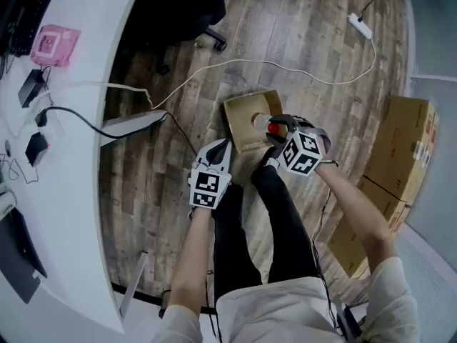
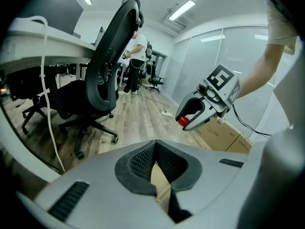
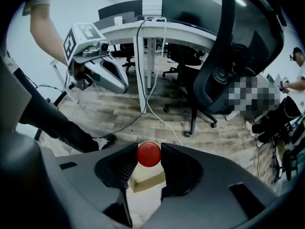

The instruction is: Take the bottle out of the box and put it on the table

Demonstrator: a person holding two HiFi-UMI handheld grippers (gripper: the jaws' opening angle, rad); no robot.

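We read desk filling 9 o'clock, cables on its far side; bare strip by near edge looks best landing. Box open on floor at 12. Right gripper jaws clenched on bottle, gripped high over box so it hangs plumb. Left gripper jaws closed, empty, at box's 8 o'clock, out of our path.

No words or numbers can be read. The left gripper and the right gripper each carry a cube with black-and-white squares — a pattern, not letters. The brown boxes have some small print — too tiny to read.
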